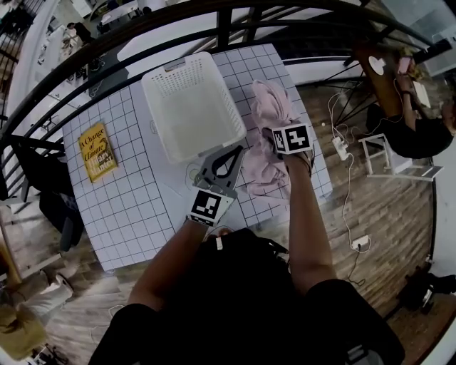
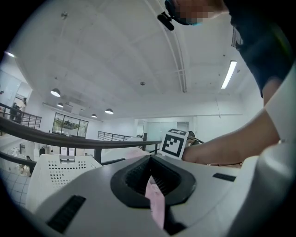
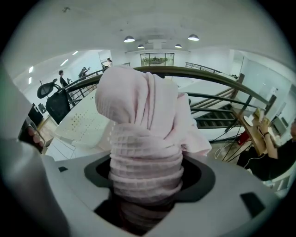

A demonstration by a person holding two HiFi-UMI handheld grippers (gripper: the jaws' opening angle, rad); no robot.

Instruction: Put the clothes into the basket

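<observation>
A pink waffle-knit garment [image 1: 269,107] is lifted in a bunch over the right side of the gridded table [image 1: 128,199], and part of it hangs down to the tabletop. My right gripper [image 1: 276,135] is shut on a thick wad of the pink garment [image 3: 143,139], which fills the right gripper [image 3: 145,185] jaws. My left gripper [image 1: 237,155] holds the garment's lower edge just right of the white plastic basket [image 1: 191,107]. In the left gripper view a thin pink strip of the garment [image 2: 156,201] is pinched in the left gripper [image 2: 155,185] jaws. The basket [image 2: 55,173] looks empty.
A yellow book [image 1: 96,151] lies on the table's left side. A black railing [image 1: 235,11] curves round the table's far side. On the wooden floor to the right are a power strip with cables [image 1: 340,147] and a white stool [image 1: 385,153], and a seated person [image 1: 420,135] is there.
</observation>
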